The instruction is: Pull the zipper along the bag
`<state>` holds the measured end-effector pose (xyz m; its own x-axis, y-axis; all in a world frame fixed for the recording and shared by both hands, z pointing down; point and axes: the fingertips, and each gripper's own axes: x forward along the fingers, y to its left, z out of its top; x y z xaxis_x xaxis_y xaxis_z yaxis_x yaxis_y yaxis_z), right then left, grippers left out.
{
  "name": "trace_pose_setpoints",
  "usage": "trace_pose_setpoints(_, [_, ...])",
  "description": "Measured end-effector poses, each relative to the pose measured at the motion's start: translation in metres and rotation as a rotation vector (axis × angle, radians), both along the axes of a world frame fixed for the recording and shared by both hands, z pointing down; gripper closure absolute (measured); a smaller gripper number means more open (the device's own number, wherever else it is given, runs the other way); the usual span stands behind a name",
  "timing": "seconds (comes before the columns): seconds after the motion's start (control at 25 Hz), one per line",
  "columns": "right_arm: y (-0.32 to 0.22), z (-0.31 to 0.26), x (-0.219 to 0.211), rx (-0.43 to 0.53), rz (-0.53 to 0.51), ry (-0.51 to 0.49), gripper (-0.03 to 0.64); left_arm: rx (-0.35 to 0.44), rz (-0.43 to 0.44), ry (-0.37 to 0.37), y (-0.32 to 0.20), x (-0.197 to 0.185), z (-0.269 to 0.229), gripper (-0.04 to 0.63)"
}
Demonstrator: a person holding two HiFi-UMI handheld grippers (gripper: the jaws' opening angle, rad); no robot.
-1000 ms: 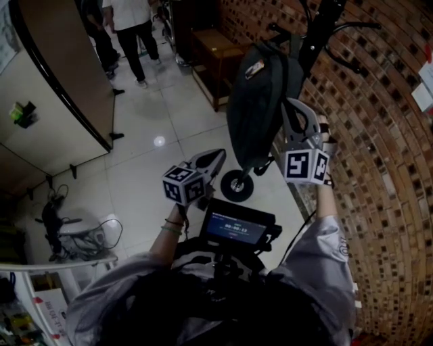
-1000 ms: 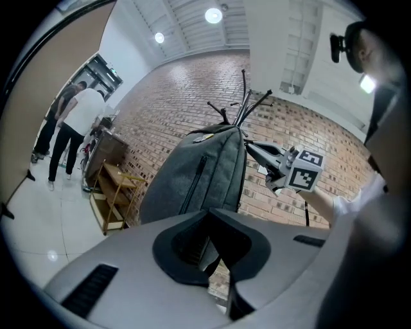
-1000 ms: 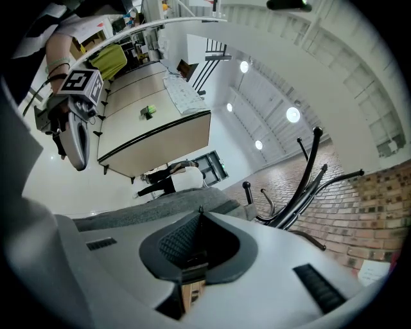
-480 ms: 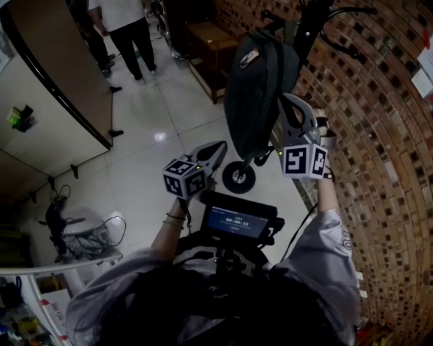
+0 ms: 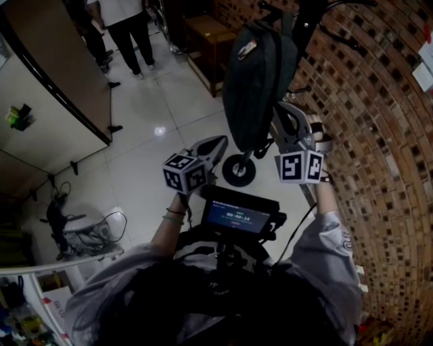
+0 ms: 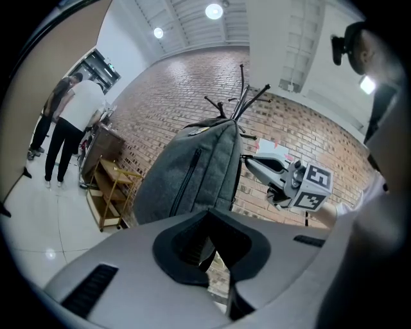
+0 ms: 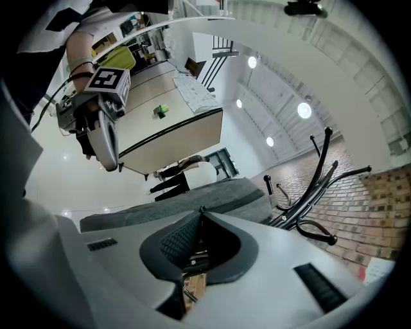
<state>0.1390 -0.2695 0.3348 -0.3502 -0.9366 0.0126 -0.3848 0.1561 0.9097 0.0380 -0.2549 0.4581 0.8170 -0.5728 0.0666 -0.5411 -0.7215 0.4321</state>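
A dark grey backpack [image 5: 257, 74] hangs from a black coat rack [image 5: 318, 13] in front of the brick wall. My right gripper [image 5: 283, 111] lies against the bag's right side. In the right gripper view its tips [image 7: 201, 211] meet at the bag's edge [image 7: 192, 196], pinching a small dark nub that looks like the zipper pull. My left gripper [image 5: 220, 143] sits just below and left of the bag's bottom, with its jaws [image 6: 209, 215] shut and nothing seen between them. The bag [image 6: 192, 170] stands beyond it.
The brick wall [image 5: 379, 135] runs along the right. A scooter wheel [image 5: 238, 170] is on the tiled floor under the bag. A wooden shelf [image 5: 210, 40] stands behind, and two people [image 5: 128, 27] are at the far left. A screen [image 5: 237, 217] is mounted at my chest.
The whole scene has slid slightly up in the head view. My left gripper has come a little closer to the bag's bottom. The right gripper keeps its place at the bag's side.
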Motion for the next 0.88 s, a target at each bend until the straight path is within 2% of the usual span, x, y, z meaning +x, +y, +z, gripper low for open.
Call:
trace_pose_setpoints(0.24, [0.005, 0.017, 0.003, -0.029, 0.009, 0.023, 0.601, -0.001, 0.004, -0.002, 0.002, 0.002, 0.0, 0.588])
trace_pose_setpoints(0.48, [0.01, 0.044, 0.003, -0.068, 0.004, 0.105, 0.597, -0.008, -0.012, 0.006, 0.001, -0.002, 0.001, 0.588])
trace_pose_setpoints(0.72, [0.015, 0.054, 0.0, -0.079, 0.021, 0.082, 0.597, -0.015, -0.019, 0.021, 0.0, -0.005, 0.001, 0.588])
trace_pose_setpoints(0.88, [0.017, 0.065, 0.001, -0.061, 0.056, -0.026, 0.598, -0.019, -0.018, 0.019, 0.001, -0.003, 0.003, 0.588])
